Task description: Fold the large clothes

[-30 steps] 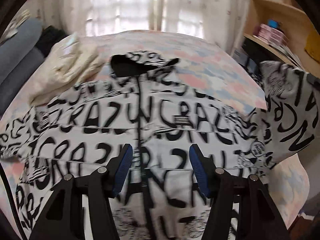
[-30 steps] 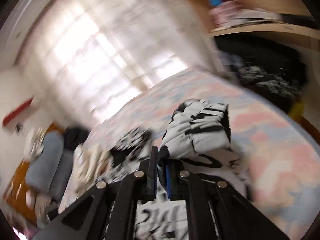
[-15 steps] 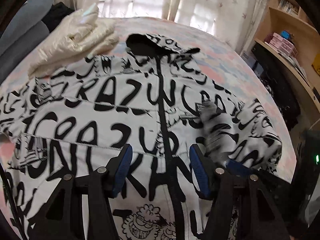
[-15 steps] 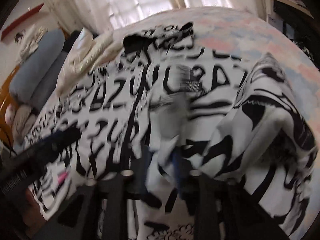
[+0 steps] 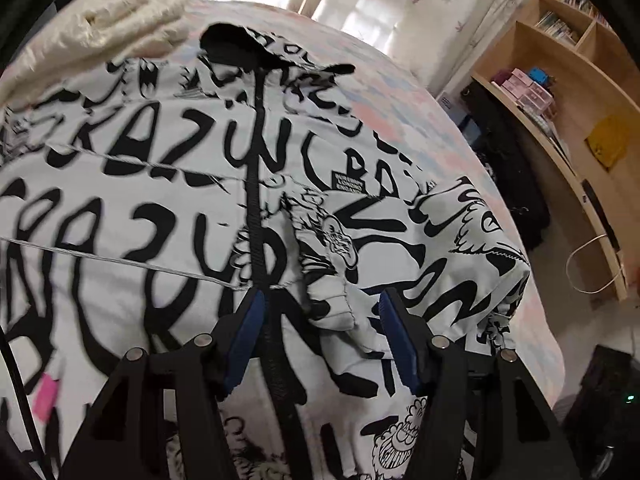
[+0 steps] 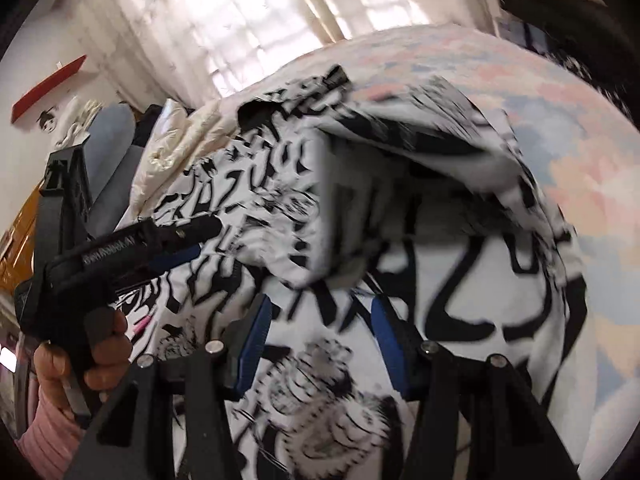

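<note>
Since half a second ago, released and dropped: right sleeve now folded across chest, cuff lower centre beside zipper. Printed puffer jacket spread front-up over bed, filling centre frame. Left tongs gaping, empty, poised above cuff, probably to flatten it. Right tongs likewise parted, holding nothing, above hem. Cream jacket upper left.

Cream quilt, wooden shelves, curtains
</note>
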A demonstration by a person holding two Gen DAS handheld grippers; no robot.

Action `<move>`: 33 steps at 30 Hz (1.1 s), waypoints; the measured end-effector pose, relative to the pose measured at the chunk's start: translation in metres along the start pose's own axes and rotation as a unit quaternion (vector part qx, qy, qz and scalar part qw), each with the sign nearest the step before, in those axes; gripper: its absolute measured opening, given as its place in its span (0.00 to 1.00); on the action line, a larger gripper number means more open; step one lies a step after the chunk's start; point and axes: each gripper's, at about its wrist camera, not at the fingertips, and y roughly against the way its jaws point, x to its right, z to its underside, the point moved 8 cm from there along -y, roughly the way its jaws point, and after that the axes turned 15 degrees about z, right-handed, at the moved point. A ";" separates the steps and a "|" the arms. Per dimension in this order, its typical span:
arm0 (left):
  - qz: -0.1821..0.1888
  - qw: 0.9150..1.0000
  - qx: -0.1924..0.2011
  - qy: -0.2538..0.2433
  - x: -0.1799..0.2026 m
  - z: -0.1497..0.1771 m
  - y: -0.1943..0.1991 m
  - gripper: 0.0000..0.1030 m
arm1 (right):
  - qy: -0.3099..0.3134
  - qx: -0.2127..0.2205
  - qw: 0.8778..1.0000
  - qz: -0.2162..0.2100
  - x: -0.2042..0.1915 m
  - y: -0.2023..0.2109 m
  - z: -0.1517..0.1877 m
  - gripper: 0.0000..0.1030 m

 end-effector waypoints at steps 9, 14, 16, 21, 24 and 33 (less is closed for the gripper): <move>-0.008 0.999 -0.026 -0.024 -0.002 0.003 -0.039 0.34 | -0.028 -0.021 0.999 -0.012 0.009 -0.017 0.010 0.51; -0.026 0.998 -0.046 -0.028 -0.005 0.002 -0.061 0.31 | -0.019 -0.020 1.000 -0.008 0.005 -0.021 0.013 0.51; -0.036 0.997 -0.054 -0.042 -0.001 -0.002 -0.066 0.17 | -0.019 -0.020 1.000 -0.008 0.006 -0.021 0.014 0.51; -0.053 0.992 -0.006 -0.112 0.039 -0.040 -0.048 0.10 | -0.022 -0.019 1.000 -0.009 0.006 -0.020 0.014 0.51; -0.057 0.983 0.057 -0.163 0.074 -0.076 -0.018 0.09 | -0.020 -0.014 1.000 -0.001 0.006 -0.019 0.015 0.51; -0.153 0.967 0.123 -0.163 0.013 -0.123 0.030 0.09 | -0.016 -0.013 1.000 0.021 0.009 -0.003 0.013 0.51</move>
